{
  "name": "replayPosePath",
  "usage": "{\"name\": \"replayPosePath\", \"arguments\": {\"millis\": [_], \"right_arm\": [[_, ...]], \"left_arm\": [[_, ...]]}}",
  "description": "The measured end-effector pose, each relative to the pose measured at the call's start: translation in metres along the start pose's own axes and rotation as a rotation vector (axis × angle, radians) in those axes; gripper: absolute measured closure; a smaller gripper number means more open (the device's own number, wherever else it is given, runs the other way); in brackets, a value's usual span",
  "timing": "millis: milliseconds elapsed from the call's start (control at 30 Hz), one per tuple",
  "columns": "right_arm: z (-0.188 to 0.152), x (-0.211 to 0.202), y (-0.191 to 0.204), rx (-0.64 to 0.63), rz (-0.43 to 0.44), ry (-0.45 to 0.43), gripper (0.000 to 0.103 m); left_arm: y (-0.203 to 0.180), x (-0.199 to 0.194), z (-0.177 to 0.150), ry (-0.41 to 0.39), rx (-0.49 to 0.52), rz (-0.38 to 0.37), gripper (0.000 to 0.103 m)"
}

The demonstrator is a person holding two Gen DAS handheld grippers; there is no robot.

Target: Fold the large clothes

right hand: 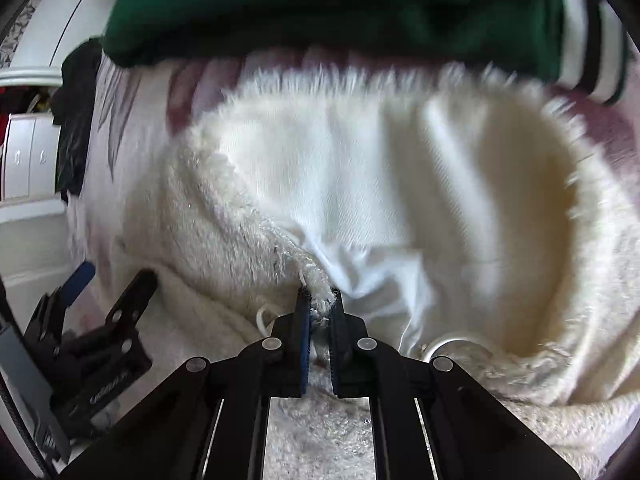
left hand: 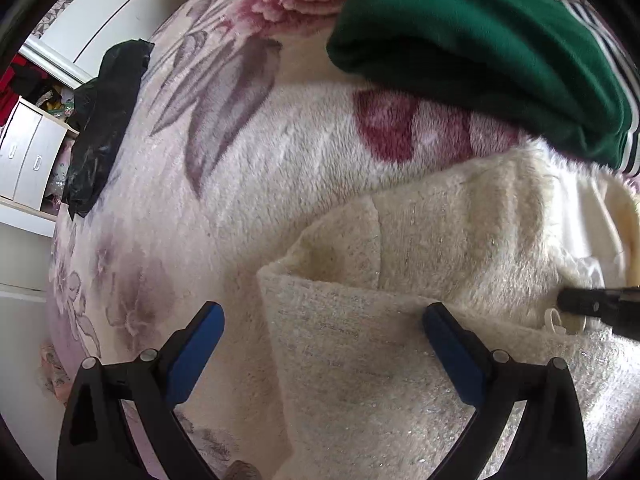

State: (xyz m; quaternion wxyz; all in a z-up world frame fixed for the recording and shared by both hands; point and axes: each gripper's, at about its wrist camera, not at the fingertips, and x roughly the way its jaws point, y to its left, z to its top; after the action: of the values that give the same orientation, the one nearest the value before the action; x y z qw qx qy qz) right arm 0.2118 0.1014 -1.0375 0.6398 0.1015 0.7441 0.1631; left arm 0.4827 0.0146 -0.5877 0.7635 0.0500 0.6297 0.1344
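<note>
The cream fuzzy garment (left hand: 420,248) lies on the bed's floral blanket (left hand: 248,152), near the cameras, with a folded green garment (left hand: 472,32) just beyond it at the far right. The right gripper (right hand: 319,300) is pinched nearly shut on the frayed edge of the cream garment's opening, where the white lining (right hand: 340,184) shows — a tuft of pile sits between its pads. The left gripper (left hand: 324,330) stands wide open above the garment's near-left folded corner, with nothing held; its right finger (left hand: 452,344) is over the cloth, the other over the blanket. This looks like the grasping stage before a fold. Next, the left gripper likely must close on that corner, so both can lift and carry the edge across together without dragging the pile.
</note>
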Motion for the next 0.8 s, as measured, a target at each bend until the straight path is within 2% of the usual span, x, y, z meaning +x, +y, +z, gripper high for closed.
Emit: {"name": "replayPosePath", "arguments": {"millis": [33, 167, 200, 267, 300, 367, 400, 433, 500, 567, 667, 767, 800], "right_arm": [[0.003, -0.005, 0.005, 0.004, -0.014, -0.034, 0.095], [0.020, -0.007, 0.015, 0.038, -0.035, -0.068, 0.096], [0.024, -0.003, 0.018, 0.014, -0.045, -0.056, 0.095], [0.032, 0.007, 0.019, 0.021, -0.013, 0.032, 0.094], [0.035, 0.004, 0.017, 0.044, 0.016, 0.080, 0.086], [0.037, -0.020, 0.003, 0.092, 0.043, 0.047, 0.081], [0.037, -0.043, -0.007, 0.129, 0.045, 0.003, 0.068], [0.037, -0.055, -0.014, 0.156, 0.046, -0.021, 0.050], [0.036, -0.075, -0.029, 0.212, 0.034, -0.046, 0.042], [0.034, -0.072, -0.040, 0.251, -0.014, -0.008, 0.042], [0.028, -0.045, -0.045, 0.292, -0.096, 0.082, 0.042], [0.024, -0.014, -0.034, 0.288, -0.131, 0.120, 0.042], [0.023, -0.003, -0.030, 0.291, -0.158, 0.096, 0.048]], "left_arm": [[0.001, -0.003, 0.001, -0.005, -0.002, -0.002, 0.000], [0.002, -0.009, 0.006, -0.024, 0.004, 0.005, 0.000], [0.001, -0.010, 0.007, -0.026, 0.005, 0.009, 0.000], [0.000, -0.013, 0.007, -0.027, 0.007, 0.015, 0.000], [-0.001, -0.015, 0.006, -0.031, 0.007, 0.014, 0.000], [-0.004, -0.022, 0.005, -0.049, 0.008, 0.022, 0.000], [-0.008, -0.025, 0.004, -0.060, 0.014, 0.027, 0.000], [-0.012, -0.027, 0.004, -0.067, 0.019, 0.028, 0.000], [-0.028, -0.031, 0.005, -0.076, 0.042, 0.022, 0.000], [-0.040, -0.032, 0.006, -0.077, 0.055, 0.017, 0.000], [-0.061, -0.030, 0.006, -0.070, 0.086, 0.022, 0.000], [-0.068, -0.029, 0.005, -0.062, 0.090, 0.019, 0.000], [-0.069, -0.028, 0.004, -0.059, 0.091, 0.019, 0.000]]}}
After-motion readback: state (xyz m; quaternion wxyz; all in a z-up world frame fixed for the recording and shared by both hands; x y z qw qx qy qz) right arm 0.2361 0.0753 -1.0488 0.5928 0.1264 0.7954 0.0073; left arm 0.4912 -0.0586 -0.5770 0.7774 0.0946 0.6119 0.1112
